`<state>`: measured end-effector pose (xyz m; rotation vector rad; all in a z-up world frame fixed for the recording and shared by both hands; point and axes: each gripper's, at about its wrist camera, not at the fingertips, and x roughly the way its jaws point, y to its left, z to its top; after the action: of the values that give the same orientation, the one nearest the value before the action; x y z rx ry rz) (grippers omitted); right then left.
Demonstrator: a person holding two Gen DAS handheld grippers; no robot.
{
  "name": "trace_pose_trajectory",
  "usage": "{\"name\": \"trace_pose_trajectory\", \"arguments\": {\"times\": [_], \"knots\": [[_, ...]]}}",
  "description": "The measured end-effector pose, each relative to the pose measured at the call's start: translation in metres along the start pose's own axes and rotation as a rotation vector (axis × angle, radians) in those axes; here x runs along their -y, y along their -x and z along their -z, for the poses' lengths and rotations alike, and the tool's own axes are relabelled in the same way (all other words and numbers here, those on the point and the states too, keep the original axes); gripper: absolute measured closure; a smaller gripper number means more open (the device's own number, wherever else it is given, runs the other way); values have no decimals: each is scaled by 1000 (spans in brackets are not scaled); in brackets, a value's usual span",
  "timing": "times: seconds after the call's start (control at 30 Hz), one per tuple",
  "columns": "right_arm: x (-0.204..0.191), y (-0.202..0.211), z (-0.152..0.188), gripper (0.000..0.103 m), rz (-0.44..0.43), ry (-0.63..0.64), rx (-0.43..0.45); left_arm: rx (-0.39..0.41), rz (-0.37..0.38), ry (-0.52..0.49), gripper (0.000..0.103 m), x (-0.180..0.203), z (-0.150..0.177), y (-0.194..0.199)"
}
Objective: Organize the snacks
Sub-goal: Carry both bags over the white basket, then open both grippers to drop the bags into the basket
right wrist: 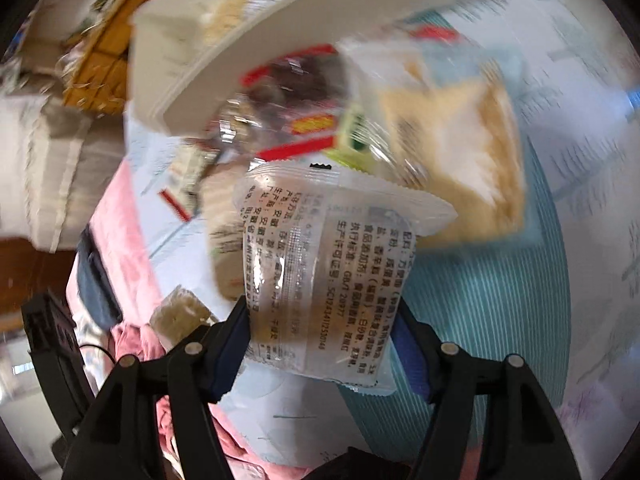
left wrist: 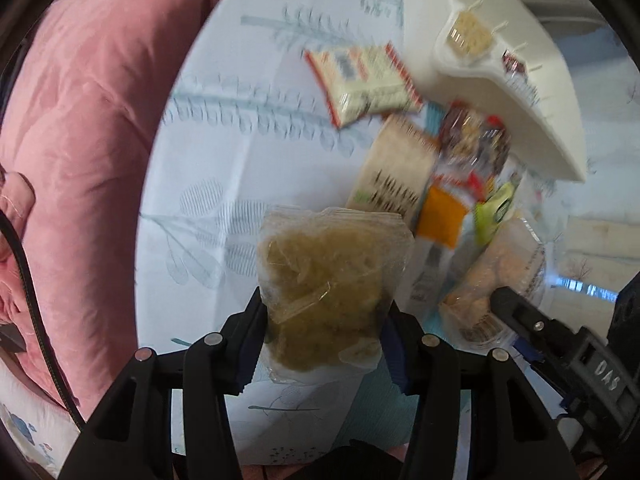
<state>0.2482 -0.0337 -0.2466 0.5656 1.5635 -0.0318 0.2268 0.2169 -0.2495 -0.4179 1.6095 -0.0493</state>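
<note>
Far left in the left wrist view: pink quilt (left wrist: pixel 80 128) bunched against the edge of the bed sheet (left wrist: pixel 248 152), pale with a grey-blue leaf print. Black cable (left wrist: pixel 32 292) draped over the quilt.

Near the lower middle, left gripper (left wrist: pixel 324 344) clamped on a clear pouch (left wrist: pixel 332 280) of greenish-brown snack, blue pads pressing both sides, pouch standing up from the jaws, lifted above the sheet.

Further up the sheet, red-edged packet (left wrist: pixel 364 84) lying flat, apart from the rest. To its right, a heap of snacks: beige packet (left wrist: pixel 394 172), orange packet (left wrist: pixel 440 216), red-and-clear packet (left wrist: pixel 472 148), green packet (left wrist: pixel 496 208), all overlapping. Blurred; labels unreadable.

Upper right, white tray (left wrist: pixel 552 120) tilted at the sheet's far edge, a cracker packet (left wrist: pixel 470 34) inside it.

Lower right, right gripper's black finger (left wrist: pixel 520 312) against a clear bag of pale biscuits (left wrist: pixel 500 276).

Right wrist view, left side: quilt (right wrist: pixel 120 232) again, and the pouch (right wrist: pixel 180 312) just beyond the left finger. Centre: right gripper (right wrist: pixel 320 332) closed on a clear printed packet (right wrist: pixel 328 272), pads pinching its lower half, packet held above the sheet (right wrist: pixel 592 160). Above it, tray (right wrist: pixel 256 60) overhanging the blurred heap; toast packet (right wrist: pixel 452 152) to the right on a teal striped patch (right wrist: pixel 480 320).
</note>
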Motion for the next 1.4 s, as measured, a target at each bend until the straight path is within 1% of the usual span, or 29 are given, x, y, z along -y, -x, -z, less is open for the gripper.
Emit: {"name": "trace_pose_trajectory", "arguments": {"times": [0.07,0.23,0.27,0.37,0.53,0.57,0.73,0.83,1.03,1.07,1.1,1.17,1.23,1.3,1.37,1.4], "knots": [[-7,9,1,36,-24,42,19,29,6,-2,53,6,-8,16],[-23,32,-17,36,-77,134,104,131,19,-13,53,37,-32,57],[-24,38,-22,36,-87,154,126,149,21,-12,53,53,-37,60],[-31,52,-38,36,-102,206,186,215,22,-19,53,82,-52,76],[-29,75,-65,36,-127,265,269,279,35,-41,53,129,-71,84],[-23,82,-70,36,-133,276,286,293,35,-43,53,137,-75,84],[-11,102,-100,35,-153,312,367,328,65,-45,53,169,-84,76],[-1,105,-114,35,-138,340,404,357,71,-47,53,183,-90,66],[17,108,-136,34,-101,365,442,354,76,-30,52,199,-102,48],[20,109,-139,34,-94,364,451,358,74,-30,52,200,-103,46],[22,109,-141,30,-90,362,453,363,72,-27,52,202,-105,44],[27,107,-145,28,-67,349,453,359,61,-26,51,204,-107,40],[32,104,-149,27,-55,341,439,348,44,-17,49,205,-107,37],[36,103,-150,27,-51,337,435,343,38,-7,42,205,-107,34],[40,105,-149,26,-48,333,443,351,37,-5,39,205,-104,35],[41,106,-148,26,-44,331,447,355,34,-4,31,204,-102,36]]}}
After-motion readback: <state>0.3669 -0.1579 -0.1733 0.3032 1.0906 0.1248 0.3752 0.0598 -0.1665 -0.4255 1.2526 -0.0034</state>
